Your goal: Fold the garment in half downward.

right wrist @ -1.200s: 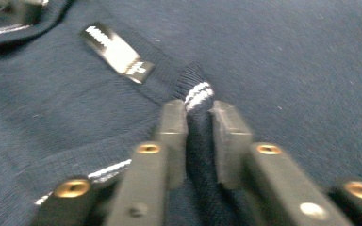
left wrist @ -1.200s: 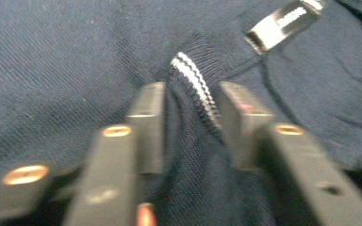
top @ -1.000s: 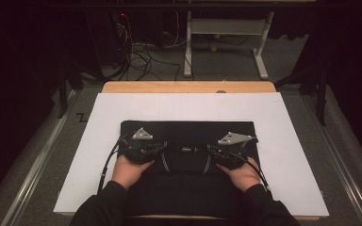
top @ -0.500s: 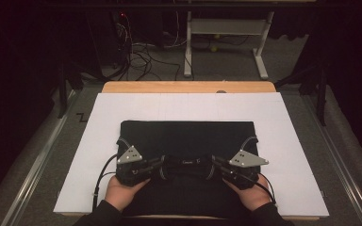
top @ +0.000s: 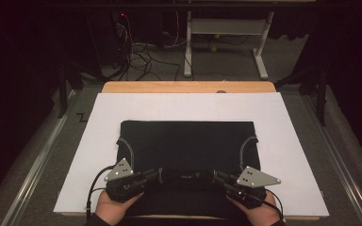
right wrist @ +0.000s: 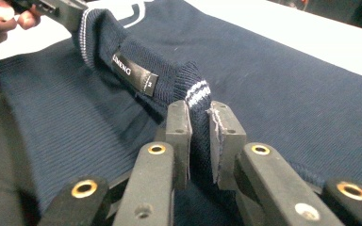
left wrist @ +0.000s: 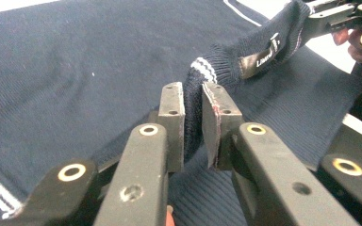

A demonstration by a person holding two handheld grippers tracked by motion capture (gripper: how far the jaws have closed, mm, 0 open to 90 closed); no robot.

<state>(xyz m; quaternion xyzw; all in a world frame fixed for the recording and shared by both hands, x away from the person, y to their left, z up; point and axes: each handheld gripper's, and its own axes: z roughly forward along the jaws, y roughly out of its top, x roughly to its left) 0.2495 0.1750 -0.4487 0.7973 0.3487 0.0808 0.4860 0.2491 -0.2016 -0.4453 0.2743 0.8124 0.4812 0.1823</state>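
From above, my hands are cut off at the frame's bottom edge. Left tongs point(left wrist: 193, 122) and right tongs point(right wrist: 199, 141) each pinch the collar point(top: 188, 175) of the dark sweater point(top: 188, 141) on the tabletop point(top: 188, 106). Since earlier, both have drawn the collar toward me.

In the high view, both hands have drawn down toward the bottom edge of the frame, the left gripper point(top: 147, 176) and the right gripper point(top: 222, 178) carrying the sweater's point(top: 188, 141) collar point(top: 187, 175) with them. More of the dark garment now lies flat above them in mid-frame, and the forearms have slipped out at the bottom.
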